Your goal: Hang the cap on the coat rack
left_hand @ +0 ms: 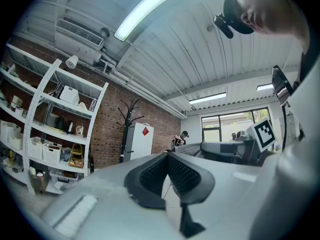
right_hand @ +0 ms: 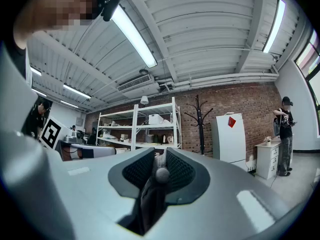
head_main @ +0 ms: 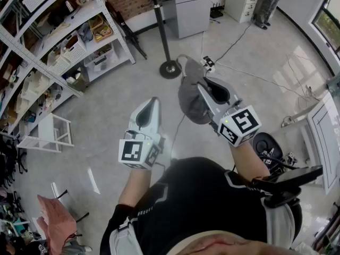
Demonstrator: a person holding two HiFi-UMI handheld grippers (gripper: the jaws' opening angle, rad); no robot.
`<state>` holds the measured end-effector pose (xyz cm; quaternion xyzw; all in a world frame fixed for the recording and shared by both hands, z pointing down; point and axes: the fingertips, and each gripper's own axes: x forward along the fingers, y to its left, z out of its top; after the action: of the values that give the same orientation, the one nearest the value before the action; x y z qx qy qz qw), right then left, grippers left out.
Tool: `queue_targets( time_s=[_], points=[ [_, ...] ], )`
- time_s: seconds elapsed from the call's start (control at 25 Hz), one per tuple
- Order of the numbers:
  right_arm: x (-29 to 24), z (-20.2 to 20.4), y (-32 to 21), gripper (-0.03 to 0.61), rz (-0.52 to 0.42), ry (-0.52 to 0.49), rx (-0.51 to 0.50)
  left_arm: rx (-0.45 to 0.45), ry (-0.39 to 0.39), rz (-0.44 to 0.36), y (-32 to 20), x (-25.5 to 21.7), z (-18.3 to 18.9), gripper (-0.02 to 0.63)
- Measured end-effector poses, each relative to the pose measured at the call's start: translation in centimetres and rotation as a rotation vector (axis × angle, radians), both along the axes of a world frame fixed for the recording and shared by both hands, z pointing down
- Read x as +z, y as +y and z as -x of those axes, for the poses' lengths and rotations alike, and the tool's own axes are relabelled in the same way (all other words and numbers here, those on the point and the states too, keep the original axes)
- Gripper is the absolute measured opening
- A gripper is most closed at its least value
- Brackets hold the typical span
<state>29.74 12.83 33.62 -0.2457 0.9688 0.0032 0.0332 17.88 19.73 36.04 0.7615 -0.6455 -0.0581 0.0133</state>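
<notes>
Left gripper [head_main: 153, 103] has its jaws closed on nothing, right gripper [head_main: 204, 85] beside it clamps the grey cap [head_main: 188, 102] — which droops from its jaws over the floor [head_main: 106, 142] — and the coat rack [head_main: 161, 31] stands well beyond.

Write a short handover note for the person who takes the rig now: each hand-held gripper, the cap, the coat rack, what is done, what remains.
Right hand-held gripper: closed on the grey cap, which hangs from its jaws.
Left hand-held gripper: jaws together, nothing in them.
Coat rack: stands on the floor ahead, near the brick wall, well apart from the cap.
Done: the cap is picked up.
Left: carry the cap to the rack and hang it on a hook.
</notes>
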Motion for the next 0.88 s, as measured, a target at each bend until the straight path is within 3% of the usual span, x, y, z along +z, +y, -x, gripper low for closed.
queue_targets(
  time_s=[0.88],
  points=[
    [0.02, -0.07, -0.02, 0.083, 0.015, -0.025, 0.037, -0.009, 0.013, 0.004, 0.81, 0.34, 0.76, 0.035]
  ],
)
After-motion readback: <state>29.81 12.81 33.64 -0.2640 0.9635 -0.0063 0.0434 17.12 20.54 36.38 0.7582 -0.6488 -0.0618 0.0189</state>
